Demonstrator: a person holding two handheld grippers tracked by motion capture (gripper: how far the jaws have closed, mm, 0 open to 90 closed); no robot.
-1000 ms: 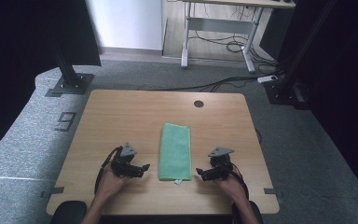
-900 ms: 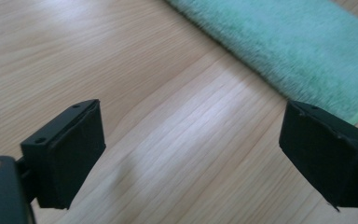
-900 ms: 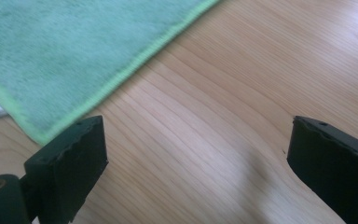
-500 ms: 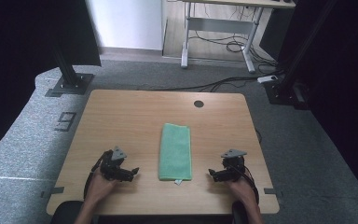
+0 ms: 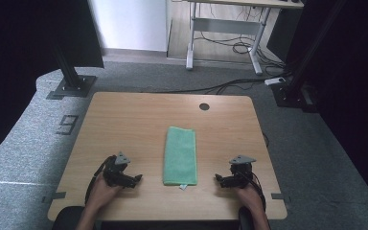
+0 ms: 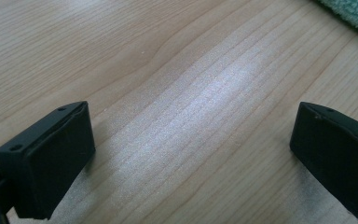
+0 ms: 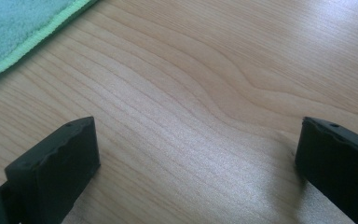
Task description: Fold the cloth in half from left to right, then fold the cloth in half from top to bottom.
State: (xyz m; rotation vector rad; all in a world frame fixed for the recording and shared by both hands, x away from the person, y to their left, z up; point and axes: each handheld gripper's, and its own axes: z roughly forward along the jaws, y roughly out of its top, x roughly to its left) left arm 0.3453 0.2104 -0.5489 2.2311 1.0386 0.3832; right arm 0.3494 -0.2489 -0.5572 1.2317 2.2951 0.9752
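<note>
lying lengthwise mid-table, a folded green towel (image 5: 180,156), resting on a pale wooden table (image 5: 139,120) with a round cable hole (image 5: 204,106) near its far edge. sitting low near the front edge, well apart from the towel on either side, left gripper (image 5: 135,179) and right gripper (image 5: 219,179), both gaping wide over bare wood, gripping nothing. surrounding it all, grey carpet (image 5: 38,143), dark curtains, black stand feet (image 5: 69,86), a desk frame (image 5: 223,33) with cables beyond.
</note>
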